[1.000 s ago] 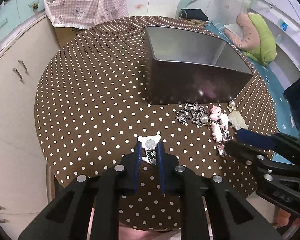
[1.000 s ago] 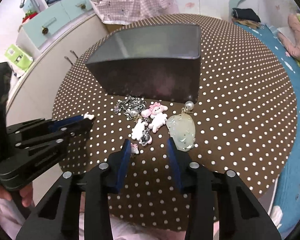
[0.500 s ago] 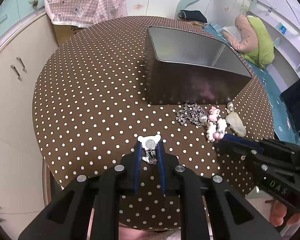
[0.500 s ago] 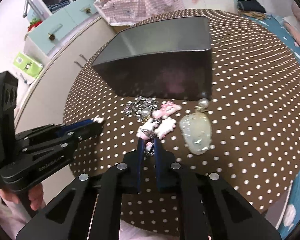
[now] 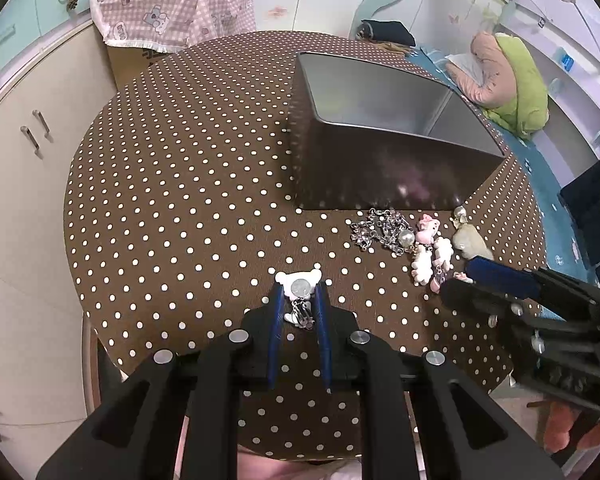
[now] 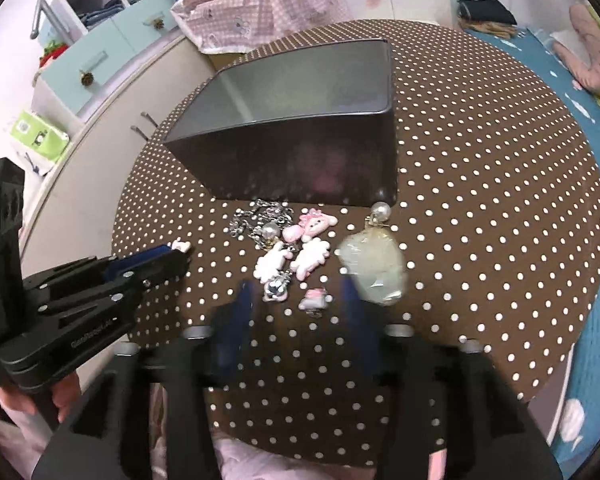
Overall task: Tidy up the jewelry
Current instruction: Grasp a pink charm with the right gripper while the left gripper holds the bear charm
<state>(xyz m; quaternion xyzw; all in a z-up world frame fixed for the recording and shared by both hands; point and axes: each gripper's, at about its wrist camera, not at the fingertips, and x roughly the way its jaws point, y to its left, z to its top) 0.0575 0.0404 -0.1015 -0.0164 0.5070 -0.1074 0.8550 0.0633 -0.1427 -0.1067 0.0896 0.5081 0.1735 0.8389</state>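
In the left wrist view my left gripper is shut on a white bear charm, whose head sticks out past the fingertips, just above the dotted tablecloth. The right wrist view shows my right gripper with its jaws opening and blurred. A small pink charm and a silver-and-pink charm lie on the cloth between the fingers, untouched by the pads. Just beyond lie two white sheep charms, a pink charm, a silver chain and a pale jade pendant. A grey metal box stands open behind them.
The round table carries a brown cloth with white dots; its left half is bare. Cream cupboards stand to the left. A pink checked cloth covers a carton at the back. A hand holds the left gripper's handle.
The right gripper closed on a small charm near the pile, then spread its jaws wide, leaving the charm on the cloth. The left gripper has kept still with the bear charm.
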